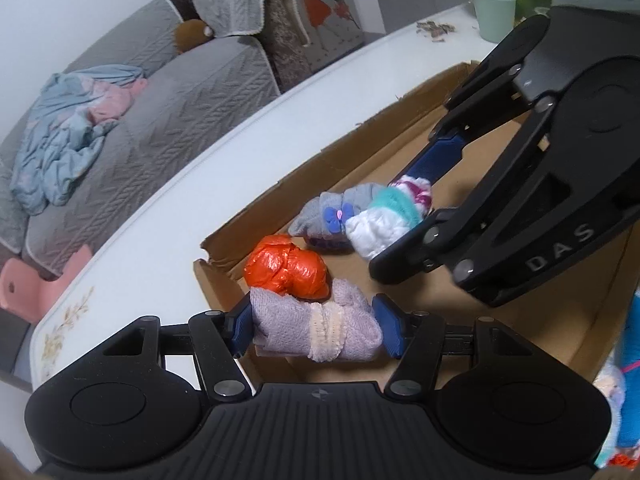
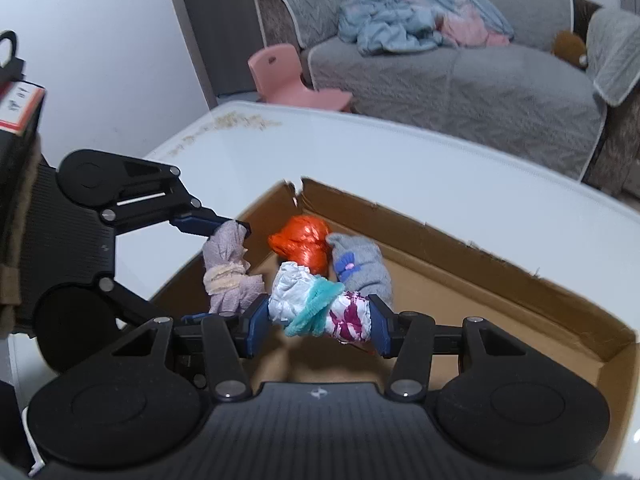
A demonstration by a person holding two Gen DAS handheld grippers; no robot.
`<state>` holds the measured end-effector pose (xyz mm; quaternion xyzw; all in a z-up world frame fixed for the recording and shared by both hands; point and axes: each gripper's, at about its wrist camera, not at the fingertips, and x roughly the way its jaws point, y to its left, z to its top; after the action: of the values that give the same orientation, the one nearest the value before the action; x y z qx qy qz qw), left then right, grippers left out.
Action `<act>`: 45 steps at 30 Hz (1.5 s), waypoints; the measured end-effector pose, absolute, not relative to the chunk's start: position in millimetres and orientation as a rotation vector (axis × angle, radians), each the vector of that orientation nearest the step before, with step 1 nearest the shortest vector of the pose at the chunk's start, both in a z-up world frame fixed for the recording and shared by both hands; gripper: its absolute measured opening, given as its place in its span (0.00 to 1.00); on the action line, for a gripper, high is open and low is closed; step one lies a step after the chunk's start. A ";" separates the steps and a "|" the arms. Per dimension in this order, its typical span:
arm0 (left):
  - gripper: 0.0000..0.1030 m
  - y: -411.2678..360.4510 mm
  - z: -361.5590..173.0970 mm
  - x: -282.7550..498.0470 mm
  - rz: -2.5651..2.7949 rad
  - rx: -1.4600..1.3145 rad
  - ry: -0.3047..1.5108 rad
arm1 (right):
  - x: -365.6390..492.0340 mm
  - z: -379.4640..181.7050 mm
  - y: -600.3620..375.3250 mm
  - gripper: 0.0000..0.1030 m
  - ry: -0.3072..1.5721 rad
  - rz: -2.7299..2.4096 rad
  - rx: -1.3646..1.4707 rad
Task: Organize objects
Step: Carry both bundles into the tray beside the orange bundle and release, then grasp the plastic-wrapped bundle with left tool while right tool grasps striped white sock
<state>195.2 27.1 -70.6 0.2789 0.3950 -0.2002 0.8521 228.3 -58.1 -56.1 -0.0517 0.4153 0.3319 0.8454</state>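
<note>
My left gripper (image 1: 316,326) is shut on a rolled lilac sock bundle (image 1: 316,332) with a cream band, held over the near corner of a shallow cardboard box (image 1: 360,144). In the right wrist view the same lilac bundle (image 2: 226,276) hangs by the box's left wall. My right gripper (image 2: 316,320) is shut on a white bundle (image 2: 316,304) with a teal band and magenta marks, also over the box; from the left wrist this white bundle (image 1: 384,220) shows between the right gripper's pads. On the box floor lie an orange plastic ball (image 1: 288,268) and a grey sock roll (image 1: 320,216) with a blue bow.
The box sits on a white table (image 2: 360,152). A mint cup (image 1: 494,14) and some crumbs stand at the table's far end. More bright bundles (image 1: 628,360) lie past the box's right side. Beyond are a grey sofa (image 2: 460,80) with clothes and a pink chair (image 2: 288,76).
</note>
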 end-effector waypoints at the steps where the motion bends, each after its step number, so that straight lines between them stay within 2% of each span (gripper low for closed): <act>1: 0.65 27.4 -72.7 196.8 -0.425 0.589 0.834 | 230.9 -57.4 -59.0 0.46 0.885 0.699 -0.102; 23: 0.67 27.9 -81.6 204.5 -0.411 0.574 0.867 | 241.6 -65.6 -51.4 0.49 0.942 0.689 -0.064; 25: 0.70 27.5 -81.6 203.9 -0.409 0.568 0.872 | 242.0 -65.4 -51.8 0.49 0.944 0.690 -0.057; 27: 0.78 27.0 -81.1 204.1 -0.410 0.565 0.873 | 242.5 -64.9 -51.7 0.49 0.944 0.689 -0.053; 33: 0.84 26.5 -72.4 198.8 -0.404 0.559 0.860 | 241.9 -52.4 -56.5 0.49 0.924 0.681 -0.044; 36: 0.85 30.9 -60.2 193.9 -0.395 0.528 0.853 | 241.0 -41.5 -63.4 0.57 0.913 0.666 -0.028; 40: 0.85 42.6 -34.6 180.0 -0.365 0.467 0.831 | 228.9 -22.4 -77.3 0.73 0.887 0.655 -0.027; 45: 0.88 63.5 0.1 143.9 -0.291 0.337 0.820 | 211.0 3.2 -94.5 0.80 0.870 0.631 0.003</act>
<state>143.9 63.5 0.1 0.1623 0.3951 -0.1402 0.8933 211.0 -94.5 3.2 0.0013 0.4143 0.3006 0.8590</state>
